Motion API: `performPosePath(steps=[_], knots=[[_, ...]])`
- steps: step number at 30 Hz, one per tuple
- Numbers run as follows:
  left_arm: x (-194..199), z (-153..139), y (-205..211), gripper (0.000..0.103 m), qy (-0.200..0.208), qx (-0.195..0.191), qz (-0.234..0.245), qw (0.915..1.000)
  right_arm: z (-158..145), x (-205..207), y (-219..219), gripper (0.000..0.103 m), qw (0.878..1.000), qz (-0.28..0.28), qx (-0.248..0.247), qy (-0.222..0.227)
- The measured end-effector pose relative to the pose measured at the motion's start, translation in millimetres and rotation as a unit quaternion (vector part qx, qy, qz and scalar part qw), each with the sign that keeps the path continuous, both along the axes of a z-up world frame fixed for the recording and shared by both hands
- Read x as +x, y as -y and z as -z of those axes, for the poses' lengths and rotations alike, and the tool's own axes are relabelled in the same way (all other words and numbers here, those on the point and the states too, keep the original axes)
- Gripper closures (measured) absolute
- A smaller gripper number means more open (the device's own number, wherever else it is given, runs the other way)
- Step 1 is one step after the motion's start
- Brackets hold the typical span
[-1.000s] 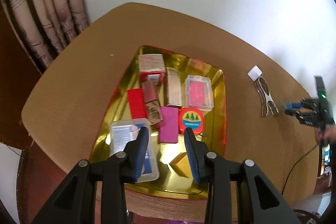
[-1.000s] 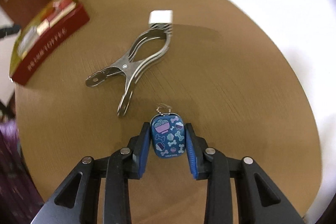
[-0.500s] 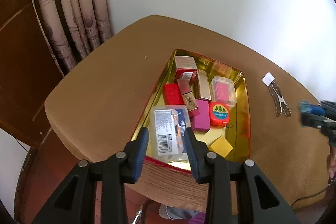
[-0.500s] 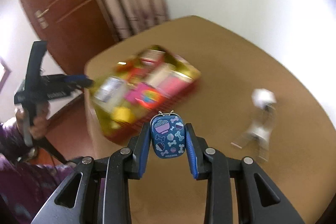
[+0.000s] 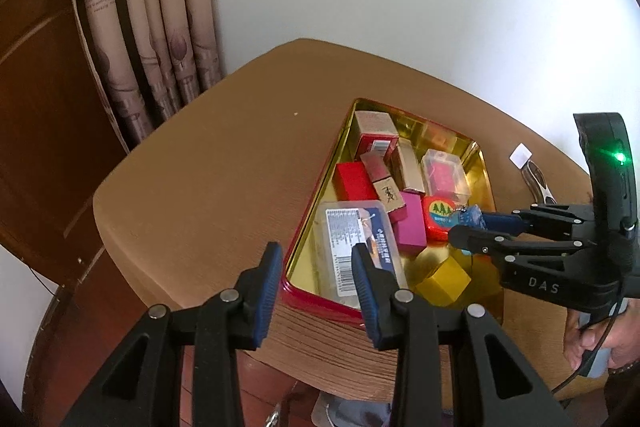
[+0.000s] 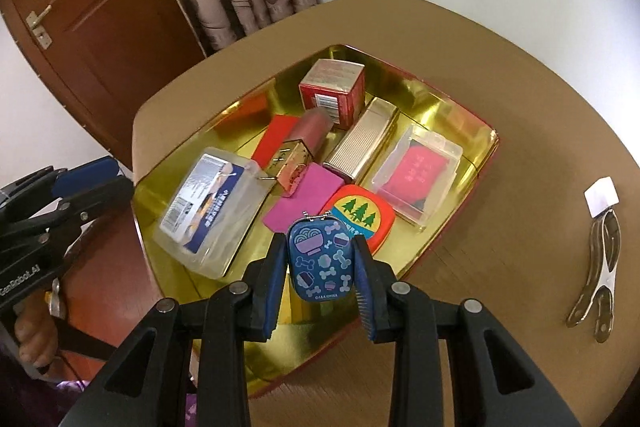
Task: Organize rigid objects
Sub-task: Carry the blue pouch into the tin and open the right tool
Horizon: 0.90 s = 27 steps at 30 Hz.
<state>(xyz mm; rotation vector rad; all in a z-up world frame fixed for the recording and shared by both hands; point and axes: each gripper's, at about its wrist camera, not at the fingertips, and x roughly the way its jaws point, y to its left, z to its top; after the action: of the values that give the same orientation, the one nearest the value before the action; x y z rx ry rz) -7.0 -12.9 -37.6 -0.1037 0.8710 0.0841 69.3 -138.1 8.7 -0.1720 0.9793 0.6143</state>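
My right gripper point(image 6: 320, 263) jaws are clamped on the blue tin point(image 6: 321, 259); the gold tray point(image 6: 486, 135) lies directly below them. Left gripper point(image 5: 316, 279) jaws stand empty, slightly apart.

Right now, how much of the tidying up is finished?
Mostly done: many boxes already lie in the gold tray. The right gripper holds the blue tin over it. The metal clip waits on the table; the left gripper holds nothing.

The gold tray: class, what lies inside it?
The gold tray holds small boxes, among them a clear plastic case, a red carton and a round orange tin. What lies beneath them is covered.
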Motion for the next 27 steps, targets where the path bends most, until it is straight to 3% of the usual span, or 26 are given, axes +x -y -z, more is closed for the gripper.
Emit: performPosePath(steps=[17,20,23,27], knots=[[-1,4,6,0.067,0.003,0.018,0.016,0.9997,15,7,-13,0.069,1.000,0.021,-0.016,-0.012],[-1,4,5,0.066,0.004,0.018,0.013,0.9998,13,2,-14,0.061,1.000,0.022,-0.020,-0.001],[1,7,4,0.066,-0.001,0.017,0.011,0.9998,4,-5,-6,0.061,0.999,0.031,0.005,0.022],[-1,7,6,0.066,0.002,0.020,0.013,0.9997,-15,-23,39,0.055,0.991,0.097,0.047,0.076]])
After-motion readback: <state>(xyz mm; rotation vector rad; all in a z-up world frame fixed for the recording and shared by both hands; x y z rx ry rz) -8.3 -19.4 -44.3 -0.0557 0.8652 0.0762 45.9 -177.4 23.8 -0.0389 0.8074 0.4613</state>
